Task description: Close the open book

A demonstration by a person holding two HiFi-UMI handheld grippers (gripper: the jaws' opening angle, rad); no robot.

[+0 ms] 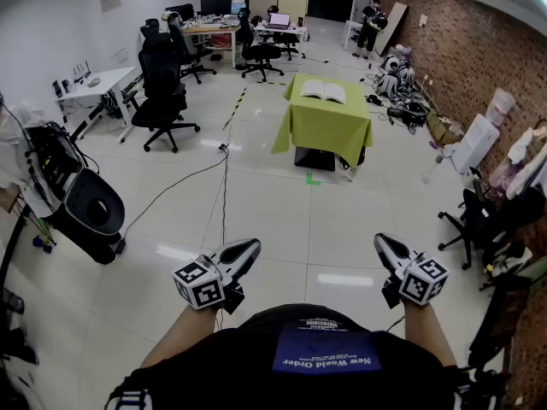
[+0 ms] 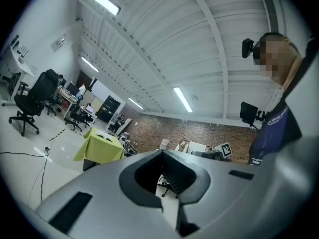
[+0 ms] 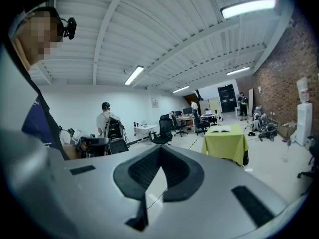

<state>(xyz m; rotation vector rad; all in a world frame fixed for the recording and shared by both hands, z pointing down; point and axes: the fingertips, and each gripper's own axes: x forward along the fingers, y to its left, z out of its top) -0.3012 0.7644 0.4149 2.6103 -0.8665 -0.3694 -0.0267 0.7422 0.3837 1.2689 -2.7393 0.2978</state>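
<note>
Green-clothed surface (image 1: 325,128) stands far off at 12 o'clock across a pale tiled floor (image 1: 282,220). An open book (image 1: 323,90) lies on top of it, pages up. Close by, the left tool (image 1: 248,248) at 7 o'clock is clenched and empty. The right tool (image 1: 381,243) at 5 o'clock is likewise clenched, holding nothing.

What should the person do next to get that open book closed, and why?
Probably walk forward to the green-draped table. The open book lies on it, far across the floor, while the left gripper and right gripper are held close to the person's body, fingers together and holding nothing, well out of reach.
</note>
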